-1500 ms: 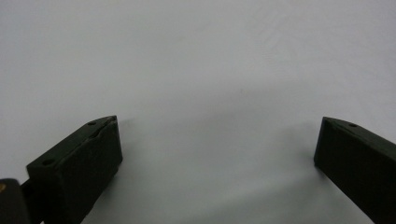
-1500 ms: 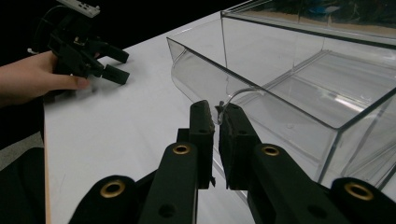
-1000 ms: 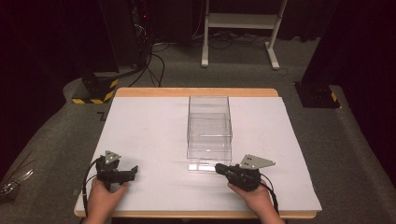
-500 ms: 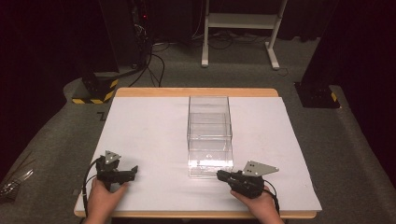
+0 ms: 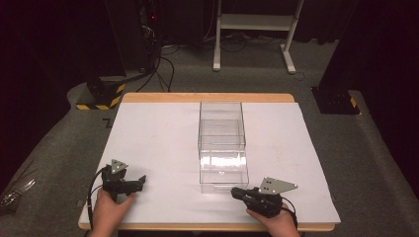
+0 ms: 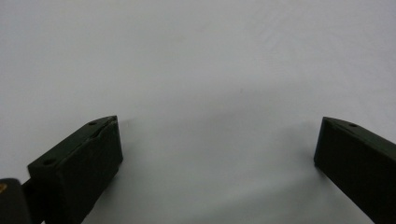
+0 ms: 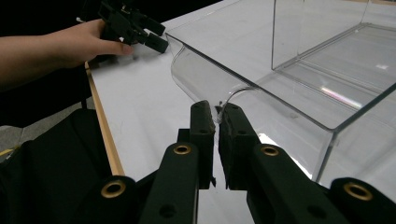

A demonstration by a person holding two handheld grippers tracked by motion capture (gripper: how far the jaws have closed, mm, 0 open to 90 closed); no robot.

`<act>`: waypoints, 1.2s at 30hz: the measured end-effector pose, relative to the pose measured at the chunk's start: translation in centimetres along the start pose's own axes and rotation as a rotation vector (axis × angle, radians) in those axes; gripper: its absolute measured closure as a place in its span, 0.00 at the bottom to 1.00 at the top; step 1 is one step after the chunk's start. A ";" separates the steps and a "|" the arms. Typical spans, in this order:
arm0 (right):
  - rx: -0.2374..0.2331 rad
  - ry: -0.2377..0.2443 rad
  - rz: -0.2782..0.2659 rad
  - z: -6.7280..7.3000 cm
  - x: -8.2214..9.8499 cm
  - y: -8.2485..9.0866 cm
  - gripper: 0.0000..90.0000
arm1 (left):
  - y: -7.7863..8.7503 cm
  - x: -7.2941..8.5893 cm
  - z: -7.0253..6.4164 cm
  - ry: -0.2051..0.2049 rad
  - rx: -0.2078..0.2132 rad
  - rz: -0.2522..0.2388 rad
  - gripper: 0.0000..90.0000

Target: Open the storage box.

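Left gripper [image 5: 140, 182] rests at the near left of the white surface [image 5: 158, 143], held in the person's left hand [image 5: 109, 210]. In the left gripper view its jaws stand wide apart with only bare white sheet between them: released, holding nothing, well apart from the work.

Centre: clear acrylic drawer unit [image 5: 221, 129] stands mid-surface. Its drawer [image 5: 223, 170] is drawn out toward the person, projecting well past the front of the outer case. Nothing can be made out inside it.

Right gripper [image 5: 234, 192] lies just at the drawer's near face, right hand [image 5: 276, 221] behind it. In the right gripper view the jaws are clenched on the curved clear pull lip [image 7: 219, 105] at the drawer's front edge, the thin plastic pinched between the two pads.

Judgement on progress: the drawer is gripped and largely opened, so the pull appears mostly done. Left, as far as can be read: finishing the draw, if any travel remains, and letting go of the lip. Whether the drawer sits at its end stop cannot be told.
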State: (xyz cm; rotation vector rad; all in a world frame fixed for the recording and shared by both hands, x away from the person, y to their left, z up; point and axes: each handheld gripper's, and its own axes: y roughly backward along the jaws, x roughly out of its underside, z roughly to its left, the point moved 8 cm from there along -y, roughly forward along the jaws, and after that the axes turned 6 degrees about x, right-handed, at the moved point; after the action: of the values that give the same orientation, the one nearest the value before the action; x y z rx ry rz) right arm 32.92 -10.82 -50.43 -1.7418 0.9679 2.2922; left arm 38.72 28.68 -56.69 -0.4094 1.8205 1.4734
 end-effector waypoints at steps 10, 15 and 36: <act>0.006 0.010 -0.007 0.2 0.2 0.2 0.91 | 0.0 0.0 0.0 0.003 0.001 0.000 0.01; 0.029 -0.008 -0.045 -0.3 -0.2 0.9 0.84 | 0.0 0.0 0.0 0.004 0.002 0.000 0.01; 0.085 -0.003 -0.172 -1.5 -2.5 3.0 0.82 | 0.0 0.0 0.0 0.004 0.002 0.000 0.01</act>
State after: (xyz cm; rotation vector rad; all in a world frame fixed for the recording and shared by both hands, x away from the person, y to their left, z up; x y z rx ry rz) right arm 33.66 -13.31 -47.12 -1.7153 0.8643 2.1161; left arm 38.71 28.65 -56.70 -0.4120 1.8249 1.4718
